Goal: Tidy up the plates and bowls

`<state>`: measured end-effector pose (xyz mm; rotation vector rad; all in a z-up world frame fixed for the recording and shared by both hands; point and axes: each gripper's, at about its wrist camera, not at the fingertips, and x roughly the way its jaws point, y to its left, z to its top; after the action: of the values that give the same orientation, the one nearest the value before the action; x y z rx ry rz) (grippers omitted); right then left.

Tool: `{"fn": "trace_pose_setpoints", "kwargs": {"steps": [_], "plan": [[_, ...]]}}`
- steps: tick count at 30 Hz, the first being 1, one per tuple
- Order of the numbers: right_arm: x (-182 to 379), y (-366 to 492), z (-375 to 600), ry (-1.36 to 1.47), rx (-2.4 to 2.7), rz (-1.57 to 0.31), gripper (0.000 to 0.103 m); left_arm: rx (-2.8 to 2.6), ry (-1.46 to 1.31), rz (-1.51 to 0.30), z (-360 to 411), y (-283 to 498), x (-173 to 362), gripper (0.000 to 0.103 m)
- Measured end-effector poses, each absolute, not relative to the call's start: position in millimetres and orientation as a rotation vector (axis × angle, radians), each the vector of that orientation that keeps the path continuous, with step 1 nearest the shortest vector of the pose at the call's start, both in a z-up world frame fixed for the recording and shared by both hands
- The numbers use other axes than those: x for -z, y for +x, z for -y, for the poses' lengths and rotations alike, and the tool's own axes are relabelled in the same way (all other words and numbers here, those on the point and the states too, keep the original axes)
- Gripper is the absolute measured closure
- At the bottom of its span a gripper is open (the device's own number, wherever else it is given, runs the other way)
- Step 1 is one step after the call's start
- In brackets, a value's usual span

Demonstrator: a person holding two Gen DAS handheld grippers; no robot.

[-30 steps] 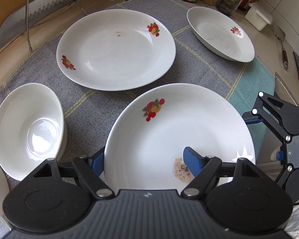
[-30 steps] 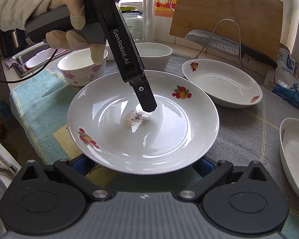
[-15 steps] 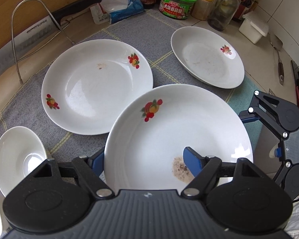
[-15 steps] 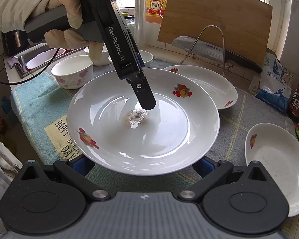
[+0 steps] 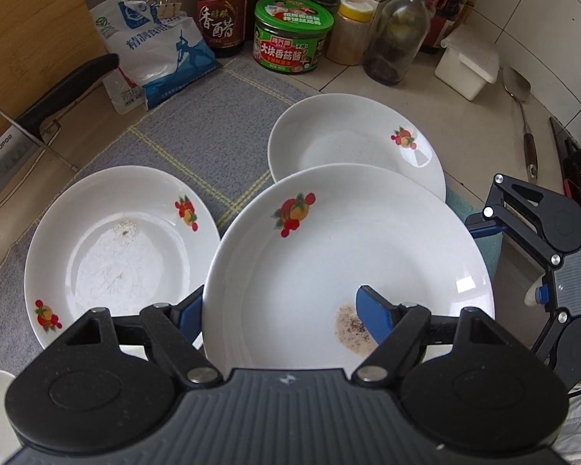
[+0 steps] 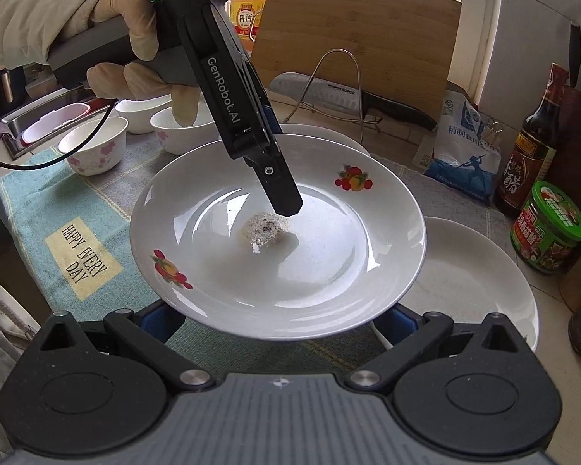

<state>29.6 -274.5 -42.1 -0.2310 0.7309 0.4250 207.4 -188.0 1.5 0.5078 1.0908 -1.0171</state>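
Note:
A white plate with fruit prints and a speckled smear [image 5: 348, 255] hangs above the counter. My left gripper [image 5: 279, 310] is shut on its near rim, with one blue pad [image 5: 372, 317] on the plate's inside and the other under the rim. In the right wrist view the same plate [image 6: 290, 263] lies over my right gripper [image 6: 275, 317]. Its jaws stand wide apart beneath the rim, and I cannot tell if they touch it. Two more plates lie on the grey mat, one at the left [image 5: 124, 248] and one behind [image 5: 344, 135]. The held plate overlaps the one behind.
Three small bowls [image 6: 97, 147] stand by the sink [image 6: 38, 124] at the left. A knife on a wire rack [image 6: 348, 97] leans by a cutting board [image 6: 360, 38]. A salt bag [image 5: 155, 50], a vinegar bottle [image 5: 222, 7], a green tin [image 5: 290, 38] and jars line the wall.
Both grippers carried the plate rightward and a little up. The bowl at the left slid out of the left wrist view, and the held plate now overlaps the far right plate.

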Motion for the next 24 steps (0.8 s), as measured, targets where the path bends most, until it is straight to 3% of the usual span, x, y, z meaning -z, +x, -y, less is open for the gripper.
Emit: {"fn": "trace_pose_setpoints", "kwargs": {"steps": [24], "plan": [[52,31,360,-0.159,-0.242,-0.761,0.000,1.170,0.599,-1.067,305,224,21,0.024]]}}
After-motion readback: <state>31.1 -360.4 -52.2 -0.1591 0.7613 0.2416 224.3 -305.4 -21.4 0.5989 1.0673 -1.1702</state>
